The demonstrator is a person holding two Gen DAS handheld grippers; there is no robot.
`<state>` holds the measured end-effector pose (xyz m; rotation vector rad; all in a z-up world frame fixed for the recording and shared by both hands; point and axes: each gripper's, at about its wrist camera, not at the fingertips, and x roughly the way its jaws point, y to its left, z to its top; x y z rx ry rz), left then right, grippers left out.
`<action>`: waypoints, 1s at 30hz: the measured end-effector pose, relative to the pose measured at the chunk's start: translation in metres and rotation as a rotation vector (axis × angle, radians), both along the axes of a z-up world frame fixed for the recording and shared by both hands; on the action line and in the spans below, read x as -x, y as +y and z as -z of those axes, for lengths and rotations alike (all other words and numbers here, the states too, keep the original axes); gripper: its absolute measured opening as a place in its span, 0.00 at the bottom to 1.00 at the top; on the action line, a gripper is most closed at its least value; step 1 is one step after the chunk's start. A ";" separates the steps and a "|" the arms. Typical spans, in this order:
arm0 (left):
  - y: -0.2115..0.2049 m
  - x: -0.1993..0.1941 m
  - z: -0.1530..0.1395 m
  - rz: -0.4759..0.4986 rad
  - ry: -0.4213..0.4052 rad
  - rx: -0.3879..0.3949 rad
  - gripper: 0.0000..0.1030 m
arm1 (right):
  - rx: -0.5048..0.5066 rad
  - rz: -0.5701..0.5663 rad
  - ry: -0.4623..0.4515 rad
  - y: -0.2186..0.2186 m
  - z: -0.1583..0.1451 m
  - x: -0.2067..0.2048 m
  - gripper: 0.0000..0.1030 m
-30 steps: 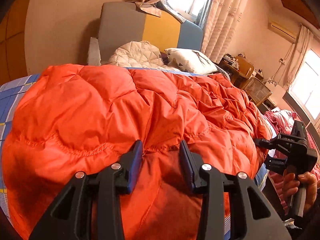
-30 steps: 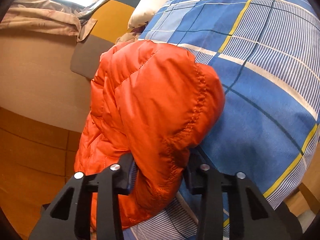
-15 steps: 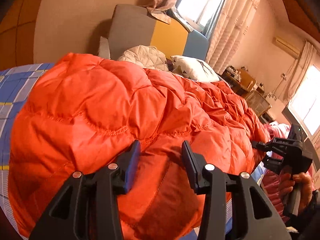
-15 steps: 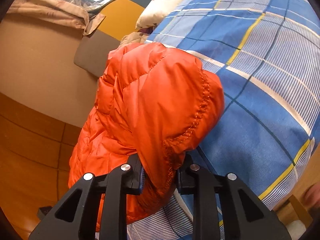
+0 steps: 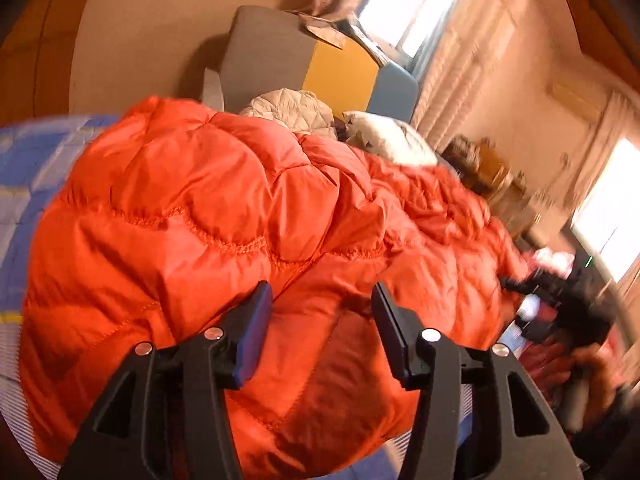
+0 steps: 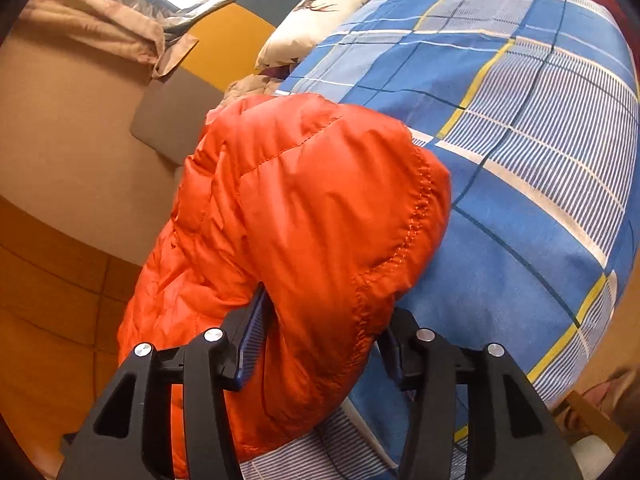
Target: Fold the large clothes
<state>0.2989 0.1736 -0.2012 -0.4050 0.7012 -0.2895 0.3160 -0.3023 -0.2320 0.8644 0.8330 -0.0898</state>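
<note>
The orange jacket (image 5: 248, 216) is spread across the bed (image 6: 520, 152), bulked up along its near edge, one padded end draped over the corner. The left gripper (image 5: 320, 308) is being opened, its jaws parted with the jacket's hem lying between them, no pad pressed on it. The right gripper (image 6: 324, 320) is likewise being opened, a fold of the jacket sitting loose between its jaws, released. A pillow (image 5: 384, 136) is seen by the headboard (image 5: 312, 68).
</note>
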 end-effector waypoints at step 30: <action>-0.079 -0.045 -0.016 0.018 0.098 -0.650 0.37 | 0.018 -0.047 0.015 0.000 -0.001 -0.004 0.48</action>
